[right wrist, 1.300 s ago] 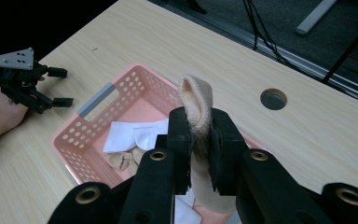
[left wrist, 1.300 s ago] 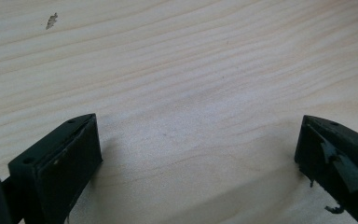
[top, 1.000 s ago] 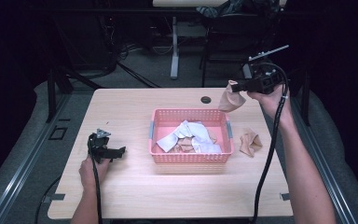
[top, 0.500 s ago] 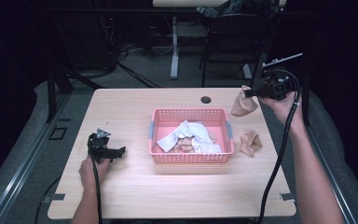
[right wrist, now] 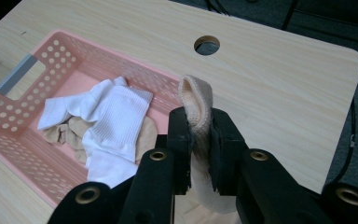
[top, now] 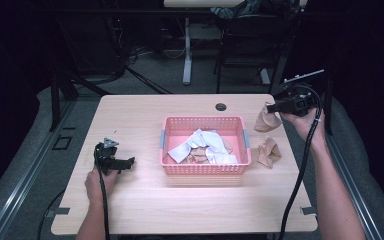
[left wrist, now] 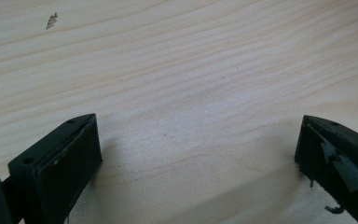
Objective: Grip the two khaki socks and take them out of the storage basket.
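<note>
A pink plastic basket [top: 240,125] stands mid-table and holds white socks [top: 205,145] and beige socks [right wrist: 67,130]. My right gripper [top: 279,106] hovers over the table's right side, shut on a beige sock [top: 266,120] that hangs from its jaws; in the right gripper view that beige sock [right wrist: 196,107] is pinched between the two pads. A second crumpled beige sock [top: 269,152] lies on the table right of the basket. My left gripper [top: 125,162] rests on the table left of the basket, jaws wide apart over bare wood [left wrist: 191,93].
A round cable hole [top: 221,107] sits in the tabletop behind the basket. The table's right edge is close under my right hand. Beyond the far edge are table legs [top: 187,50], cables and a dark floor.
My right gripper has moved right and down with the beige sock, away from above the basket's far right corner. The left gripper has stayed put.
</note>
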A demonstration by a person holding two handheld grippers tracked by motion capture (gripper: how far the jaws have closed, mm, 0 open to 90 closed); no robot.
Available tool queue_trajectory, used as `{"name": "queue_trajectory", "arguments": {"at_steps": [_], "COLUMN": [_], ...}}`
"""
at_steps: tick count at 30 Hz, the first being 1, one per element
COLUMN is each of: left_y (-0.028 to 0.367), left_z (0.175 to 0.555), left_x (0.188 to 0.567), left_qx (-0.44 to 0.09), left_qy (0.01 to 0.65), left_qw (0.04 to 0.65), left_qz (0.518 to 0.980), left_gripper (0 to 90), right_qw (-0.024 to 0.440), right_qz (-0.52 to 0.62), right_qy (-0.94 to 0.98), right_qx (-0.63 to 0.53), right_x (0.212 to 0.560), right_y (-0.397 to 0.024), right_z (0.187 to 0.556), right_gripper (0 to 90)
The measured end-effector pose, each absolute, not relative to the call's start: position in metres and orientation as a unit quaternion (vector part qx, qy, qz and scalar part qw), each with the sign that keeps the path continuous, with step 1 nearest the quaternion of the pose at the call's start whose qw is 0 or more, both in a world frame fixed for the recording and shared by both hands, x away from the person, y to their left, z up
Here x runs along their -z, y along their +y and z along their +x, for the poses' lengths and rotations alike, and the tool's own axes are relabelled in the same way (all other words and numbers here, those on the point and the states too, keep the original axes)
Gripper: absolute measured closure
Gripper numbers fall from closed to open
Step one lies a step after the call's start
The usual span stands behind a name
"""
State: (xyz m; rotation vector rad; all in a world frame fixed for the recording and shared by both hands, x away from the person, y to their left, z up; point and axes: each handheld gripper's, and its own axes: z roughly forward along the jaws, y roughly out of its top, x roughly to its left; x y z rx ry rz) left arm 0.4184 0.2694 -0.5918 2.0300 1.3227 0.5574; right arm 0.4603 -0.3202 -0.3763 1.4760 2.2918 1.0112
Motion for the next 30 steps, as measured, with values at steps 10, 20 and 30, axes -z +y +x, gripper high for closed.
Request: {"name": "queue_trajectory", "arguments": {"at_steps": [10,20,30], "left_y": [0.269,0.269,0.269], "left_z": [0.418,0.418,0.418], "left_x": [0.592,0.592,0.592], "left_qx": [-0.212,-0.213,-0.212], "left_qy": [0.504,0.504,0.504], "left_qw": [0.322,0.322,0.322], "left_qz": [0.773,0.773,0.773], "left_gripper": [0.0,0.1,0.0], "right_qw": [0.117,0.104,0.059], "right_qz": [0.516,0.539,0.577], "right_qy": [0.782,0.782,0.776], "right_qx": [-0.33,-0.295,-0.248], "right_x": [0.397,0.432,0.495], "right_y": [-0.324,-0.32,-0.33], "right_z": [0.465,0.477,0.484], "right_gripper": [79.8,79.5,78.7]}}
